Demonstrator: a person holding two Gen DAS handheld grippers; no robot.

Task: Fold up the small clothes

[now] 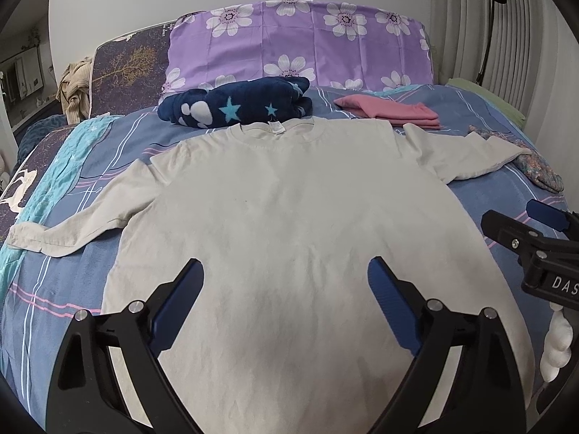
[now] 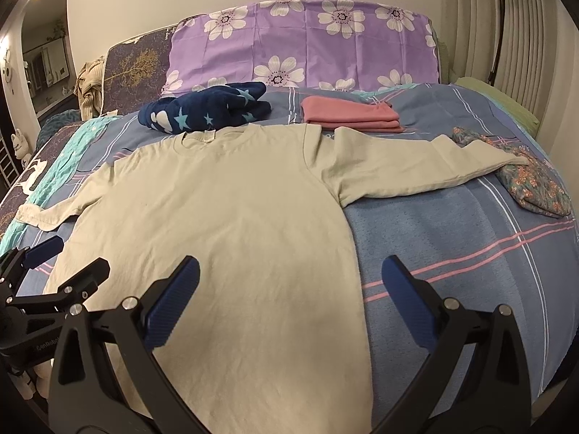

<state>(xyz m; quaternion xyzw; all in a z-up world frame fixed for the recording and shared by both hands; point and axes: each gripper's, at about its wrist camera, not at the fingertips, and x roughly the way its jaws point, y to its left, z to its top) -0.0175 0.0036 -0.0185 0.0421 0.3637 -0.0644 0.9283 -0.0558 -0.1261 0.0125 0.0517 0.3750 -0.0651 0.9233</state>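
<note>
A cream long-sleeved shirt [image 1: 289, 209] lies flat and face down on the blue striped bedspread [image 1: 72, 289], neck toward the pillows, both sleeves spread out. My left gripper [image 1: 286, 271] hovers open over the shirt's lower middle, nothing between its blue pads. My right gripper [image 2: 289, 271] is open too, above the shirt's right hem edge [image 2: 356, 271], one finger over the cloth and the other over the bedspread [image 2: 470, 224]. Each gripper shows at the edge of the other's view: the right one [image 1: 521, 231], the left one [image 2: 68, 260].
A folded pink garment [image 2: 347, 114] and a navy star-print bundle [image 2: 206, 110] lie beyond the collar, before a purple flowered pillow [image 2: 300, 39]. A floral cloth [image 2: 532, 184] rests under the right cuff. A beige garment [image 1: 76, 90] hangs at the bed's far left corner.
</note>
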